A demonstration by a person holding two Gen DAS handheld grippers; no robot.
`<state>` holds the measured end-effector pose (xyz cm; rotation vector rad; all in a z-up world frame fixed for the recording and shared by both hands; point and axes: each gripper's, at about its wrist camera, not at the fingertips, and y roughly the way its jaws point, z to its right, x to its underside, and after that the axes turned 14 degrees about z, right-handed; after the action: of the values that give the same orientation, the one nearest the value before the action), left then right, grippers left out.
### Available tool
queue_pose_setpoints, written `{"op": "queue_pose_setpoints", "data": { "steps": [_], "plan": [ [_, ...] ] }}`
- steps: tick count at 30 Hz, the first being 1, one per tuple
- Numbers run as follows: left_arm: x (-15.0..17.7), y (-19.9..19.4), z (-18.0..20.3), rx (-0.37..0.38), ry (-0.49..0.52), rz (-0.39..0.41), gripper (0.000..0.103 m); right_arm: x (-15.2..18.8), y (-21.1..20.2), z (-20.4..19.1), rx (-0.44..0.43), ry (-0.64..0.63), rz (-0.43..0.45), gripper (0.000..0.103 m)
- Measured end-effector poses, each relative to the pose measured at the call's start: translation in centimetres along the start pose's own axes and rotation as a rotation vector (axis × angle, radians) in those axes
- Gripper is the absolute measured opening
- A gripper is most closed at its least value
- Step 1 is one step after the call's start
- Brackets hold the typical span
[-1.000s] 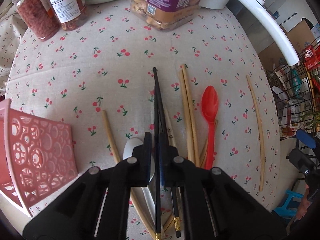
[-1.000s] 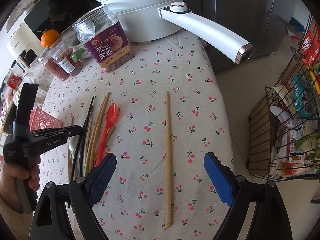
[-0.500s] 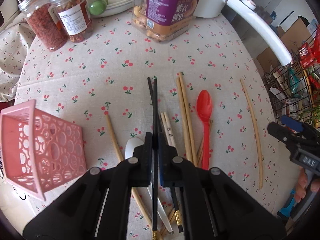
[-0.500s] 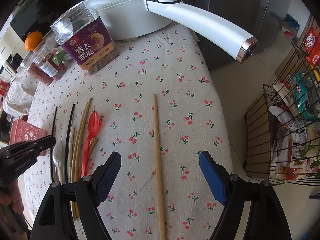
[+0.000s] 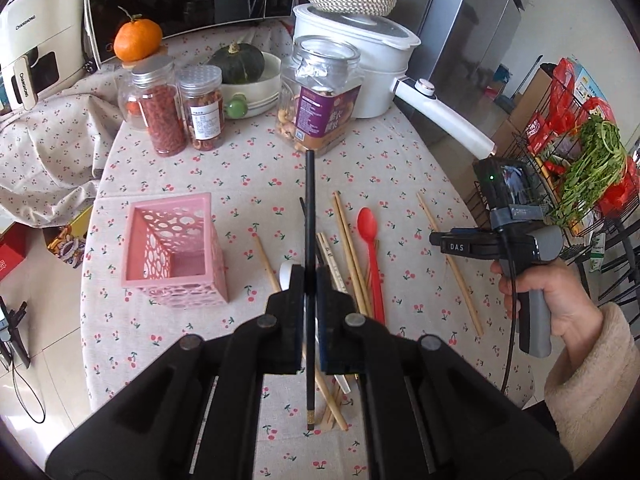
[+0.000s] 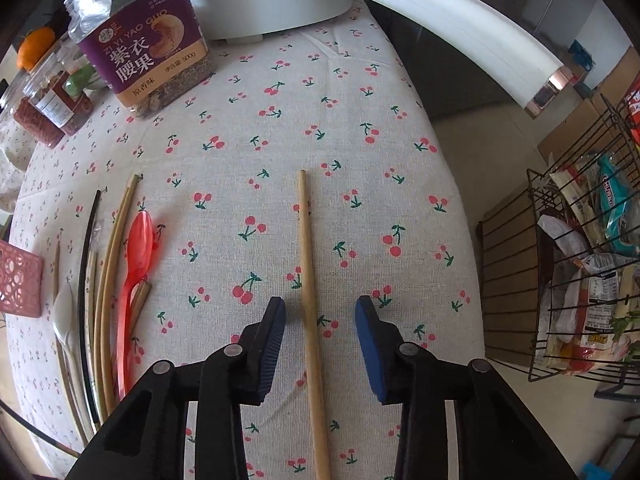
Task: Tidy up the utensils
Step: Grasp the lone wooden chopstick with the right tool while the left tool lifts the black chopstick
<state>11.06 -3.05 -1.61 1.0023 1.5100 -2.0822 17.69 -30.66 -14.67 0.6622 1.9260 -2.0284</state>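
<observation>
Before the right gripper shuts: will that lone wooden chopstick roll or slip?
Probably stiff and light. The chopstick looks round, so an off-centre pad could roll it on the cloth. The closing right gripper straddles it; smooth wood may pivot.

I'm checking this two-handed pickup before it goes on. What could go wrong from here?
1. The right gripper is closing around a lone wooden chopstick lying flat on the tablecloth; its pads do not touch it yet, and the thin stick could roll aside.
2. The left gripper pinches a black chopstick near one end, so it might pivot or slip before reaching the pink basket.
</observation>
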Motion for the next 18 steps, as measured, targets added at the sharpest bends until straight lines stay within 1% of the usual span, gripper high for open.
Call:
{"op": "queue_pose_setpoints", "data": {
  "steps": [1, 2, 3, 6, 9, 14, 18],
  "plan": [
    [0.0, -0.2, -0.2, 0.002, -0.003, 0.007, 0.006, 0.1, -0.1, -0.2, -0.009, -0.009, 0.000, 0.024],
    [0.1, -0.4, -0.4, 0.006, -0.007, 0.012, 0.006, 0.1, -0.2, -0.5, -0.016, -0.016, -0.001, 0.011],
    [0.3, -0.7, -0.7, 0.008, -0.014, 0.020, 0.006, 0.2, -0.2, -0.6, -0.024, -0.015, -0.004, 0.007],
    [0.5, -1.9, -1.2, 0.005, -0.018, 0.050, 0.006, 0.3, -0.9, -0.8, -0.036, 0.015, 0.004, 0.007],
    [0.5, -3.5, -1.5, 0.010, -0.011, 0.092, 0.006, 0.1, -3.3, -1.1, -0.071, 0.042, 0.058, 0.007],
    [0.0, -6.8, -2.2, 0.006, -0.002, 0.197, 0.006, -0.2, -9.2, -3.0, -0.139, 0.034, 0.209, 0.007],
    [-1.0, -9.7, -3.3, -0.006, -0.030, 0.312, 0.006, 0.1, -13.9, -4.6, -0.191, 0.009, 0.338, 0.007]
  ]
}}
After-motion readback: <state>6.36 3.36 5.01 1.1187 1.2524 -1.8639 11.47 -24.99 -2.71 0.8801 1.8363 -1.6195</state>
